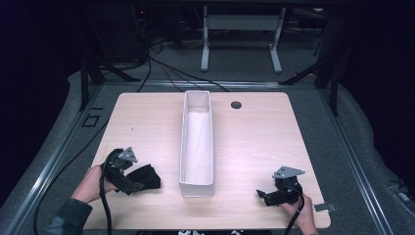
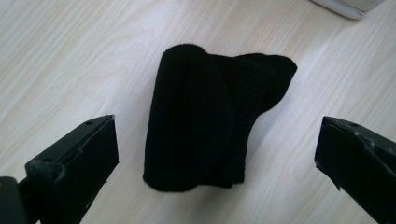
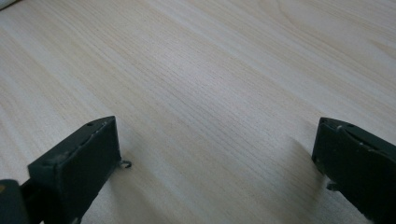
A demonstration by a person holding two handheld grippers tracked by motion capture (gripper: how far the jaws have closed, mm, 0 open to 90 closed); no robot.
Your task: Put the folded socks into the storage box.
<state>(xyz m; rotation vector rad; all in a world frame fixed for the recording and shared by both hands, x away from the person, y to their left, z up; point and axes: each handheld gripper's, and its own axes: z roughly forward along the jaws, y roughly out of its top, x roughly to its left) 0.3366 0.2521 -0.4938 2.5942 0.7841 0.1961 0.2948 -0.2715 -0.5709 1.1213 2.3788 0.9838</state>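
A folded black knit cloth lies on the wooden table near its front left. In the left gripper view the same cloth sits between and just beyond the wide-apart jaws, untouched. My left gripper is open beside it, held by a hand. Near the front right edge my right gripper is open over bare wood, and the right gripper view shows nothing between its fingers. A long white box stands open along the table's middle.
The table has a round cable hole at the back. A small metal piece lies at the front right edge. Black cables trail from both grippers. Beyond the table are a white desk frame and floor cables.
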